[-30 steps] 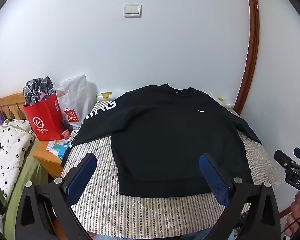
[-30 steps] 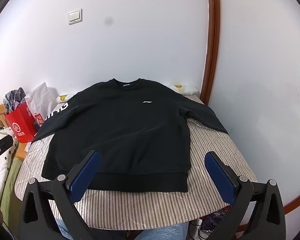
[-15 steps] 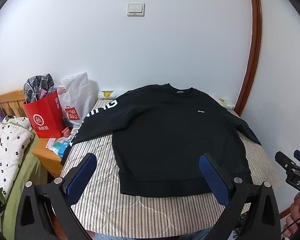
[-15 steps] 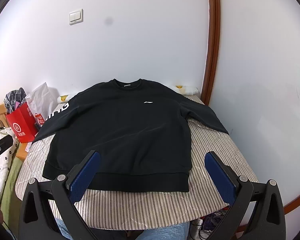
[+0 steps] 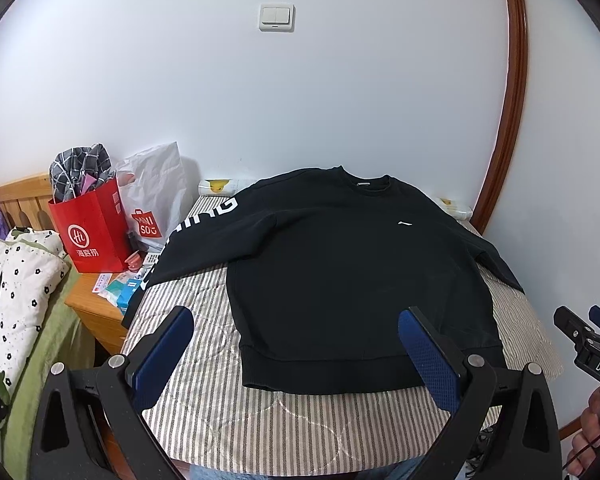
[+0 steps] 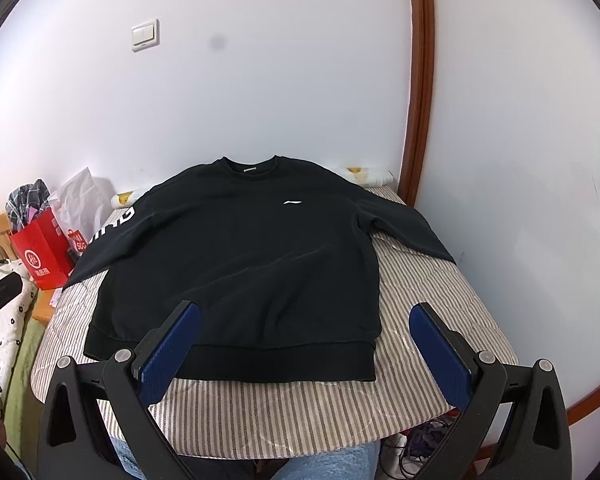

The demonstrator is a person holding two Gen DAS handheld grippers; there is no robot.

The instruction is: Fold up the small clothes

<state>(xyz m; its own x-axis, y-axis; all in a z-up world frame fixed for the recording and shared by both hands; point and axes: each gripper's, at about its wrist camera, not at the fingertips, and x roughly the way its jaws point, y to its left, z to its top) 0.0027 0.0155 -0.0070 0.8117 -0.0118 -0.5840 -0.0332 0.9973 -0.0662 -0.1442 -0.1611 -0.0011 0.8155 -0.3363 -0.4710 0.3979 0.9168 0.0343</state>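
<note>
A black sweatshirt (image 5: pixel 340 272) (image 6: pixel 252 256) lies flat and face up on a striped table (image 5: pixel 284 420) (image 6: pixel 428 292), both sleeves spread out, hem nearest me. Its left sleeve with white letters (image 5: pixel 196 232) hangs over the table's left edge. My left gripper (image 5: pixel 296 320) is open, held above the near edge in front of the hem, holding nothing. My right gripper (image 6: pixel 304 316) is open too, above the hem's right half, empty. The right gripper (image 5: pixel 584 328) also shows at the right edge of the left wrist view.
A red paper bag (image 5: pixel 90 232) and a white plastic bag (image 5: pixel 156 200) stand on a wooden nightstand (image 5: pixel 96 312) left of the table. A spotted quilt (image 5: pixel 12 288) lies further left. White walls and a brown door frame (image 6: pixel 420 80) close in behind and right. A person's knees (image 6: pixel 328 460) sit below.
Both grippers have drifted slightly, so the sweatshirt sits a little higher in the views. The sweatshirt has not moved and both grippers stay open.
</note>
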